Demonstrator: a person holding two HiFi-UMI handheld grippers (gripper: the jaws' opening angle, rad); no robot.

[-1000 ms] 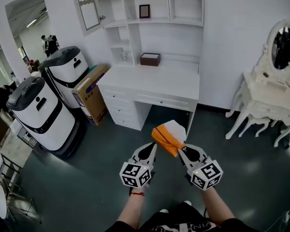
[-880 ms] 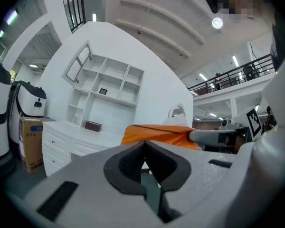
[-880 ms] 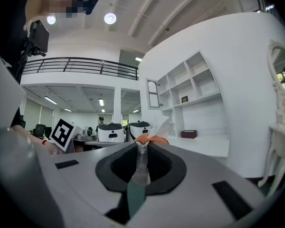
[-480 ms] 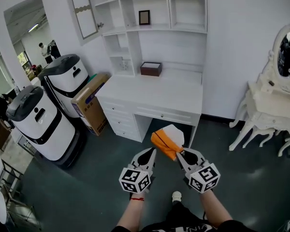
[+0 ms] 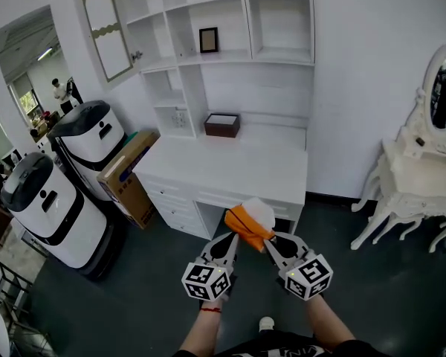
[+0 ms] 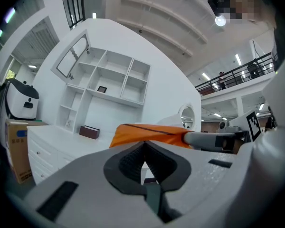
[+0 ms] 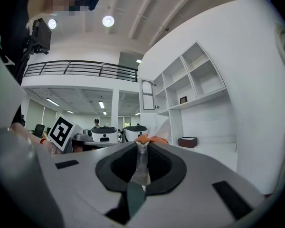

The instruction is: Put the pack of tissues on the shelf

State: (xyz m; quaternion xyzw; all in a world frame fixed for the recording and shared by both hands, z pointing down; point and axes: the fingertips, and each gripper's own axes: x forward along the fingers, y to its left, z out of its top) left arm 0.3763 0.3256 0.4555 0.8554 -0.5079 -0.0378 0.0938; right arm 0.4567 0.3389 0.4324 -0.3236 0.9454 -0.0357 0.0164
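The right gripper (image 5: pixel 272 242) jaws nip the pack of tissues (image 5: pixel 247 220) by its edge; the left gripper (image 5: pixel 228 244) jaws are closed, empty. That thin hold may slip.

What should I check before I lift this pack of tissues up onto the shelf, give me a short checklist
1. Grip: right gripper is shut on the edge of the pack of tissues: ok.
2. Spare hand: left gripper is shut, with nothing between its jaws: ok.
3. Room: the shelf compartment right of the picture frame shows nothing in it: ok.
4. Reach: the shelf sits high behind the desk, and the grippers are low at the desk's front: not ok.
5. Grip firm enough for the lift: cannot tell.
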